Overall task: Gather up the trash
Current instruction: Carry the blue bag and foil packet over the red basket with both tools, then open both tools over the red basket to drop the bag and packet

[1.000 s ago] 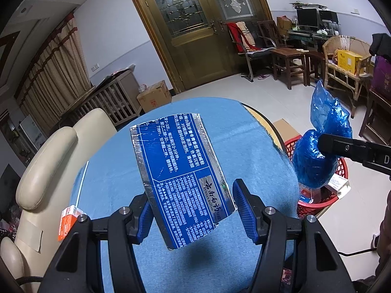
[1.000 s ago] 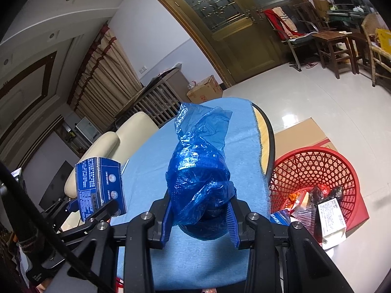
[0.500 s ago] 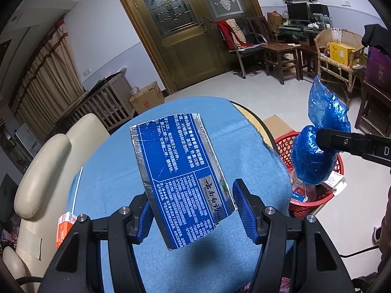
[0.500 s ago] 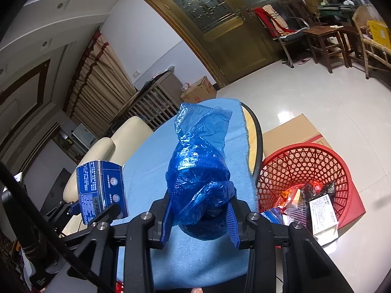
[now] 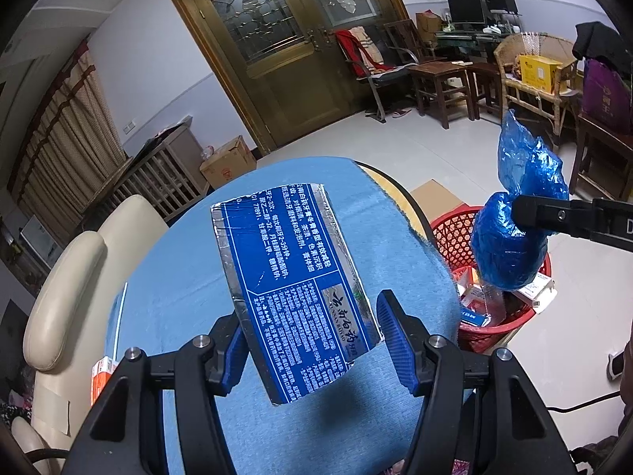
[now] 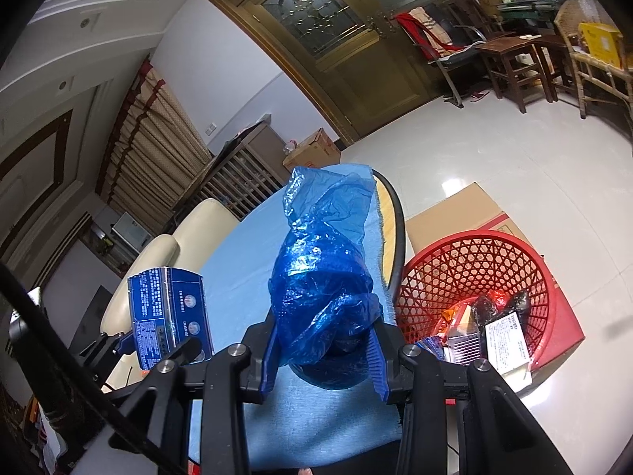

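Note:
My left gripper (image 5: 312,336) is shut on a blue printed carton (image 5: 292,293), held tilted above the blue-clothed round table (image 5: 186,277). The same carton (image 6: 166,312) shows at the lower left of the right wrist view. My right gripper (image 6: 322,356) is shut on a crumpled blue plastic bag (image 6: 324,277) that sticks up between its fingers. In the left wrist view this bag (image 5: 514,237) hangs over the red mesh basket (image 5: 447,229). The basket (image 6: 474,261) stands on the floor just right of the table and holds several wrappers and boxes.
A cream padded chair (image 5: 67,269) stands at the table's left. A small orange carton (image 5: 101,372) and a thin straw (image 5: 120,316) lie near the table's left edge. Flat cardboard (image 6: 447,209) lies by the basket. Wooden chairs and a desk fill the far right.
Both grippers have drifted a little to the right together, so the basket sits further left in both views. Both grips are unchanged.

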The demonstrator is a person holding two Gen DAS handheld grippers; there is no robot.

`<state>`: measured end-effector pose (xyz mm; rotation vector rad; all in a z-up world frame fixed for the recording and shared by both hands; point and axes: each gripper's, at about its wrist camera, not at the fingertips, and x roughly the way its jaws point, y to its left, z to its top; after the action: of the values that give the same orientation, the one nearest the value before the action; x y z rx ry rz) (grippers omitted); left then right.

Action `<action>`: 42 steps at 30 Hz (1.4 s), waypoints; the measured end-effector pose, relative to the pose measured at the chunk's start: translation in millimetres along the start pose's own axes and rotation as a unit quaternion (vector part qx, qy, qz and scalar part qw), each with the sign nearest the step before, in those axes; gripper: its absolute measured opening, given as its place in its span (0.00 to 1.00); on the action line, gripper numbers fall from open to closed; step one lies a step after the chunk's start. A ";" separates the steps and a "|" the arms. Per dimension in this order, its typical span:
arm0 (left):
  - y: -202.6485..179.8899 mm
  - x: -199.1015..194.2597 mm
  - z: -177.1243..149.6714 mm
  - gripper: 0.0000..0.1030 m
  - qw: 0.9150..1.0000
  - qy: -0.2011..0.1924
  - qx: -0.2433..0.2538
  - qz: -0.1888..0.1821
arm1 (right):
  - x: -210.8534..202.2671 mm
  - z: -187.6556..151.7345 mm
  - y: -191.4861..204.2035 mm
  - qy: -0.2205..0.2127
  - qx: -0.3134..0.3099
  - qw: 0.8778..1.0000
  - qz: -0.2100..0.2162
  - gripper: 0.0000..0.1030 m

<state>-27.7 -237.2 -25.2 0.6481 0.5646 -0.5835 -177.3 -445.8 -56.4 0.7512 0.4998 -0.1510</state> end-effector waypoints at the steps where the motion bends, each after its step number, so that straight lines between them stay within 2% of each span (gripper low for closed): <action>1: -1.1 0.0 -0.1 0.61 1.000 0.000 0.002 0.000 | -1.1 -0.4 0.1 -0.001 0.001 1.000 -0.001 0.39; 24: -31.8 9.6 12.6 0.61 0.999 0.006 0.037 -0.022 | -21.4 2.4 -30.5 -0.023 0.038 0.999 -0.021 0.39; 33: -45.4 32.5 20.6 0.61 0.993 0.033 0.029 -0.109 | -24.8 3.7 -62.4 -0.030 0.068 0.995 -0.060 0.40; 42: -76.8 44.6 40.0 0.61 0.983 0.035 0.043 -0.174 | -20.2 -0.9 -88.9 -0.015 0.095 0.991 -0.089 0.40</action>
<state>-34.6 -329.0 -57.0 0.6585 0.7281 -0.9192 -222.4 -510.7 -101.8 0.8884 0.5286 -0.3800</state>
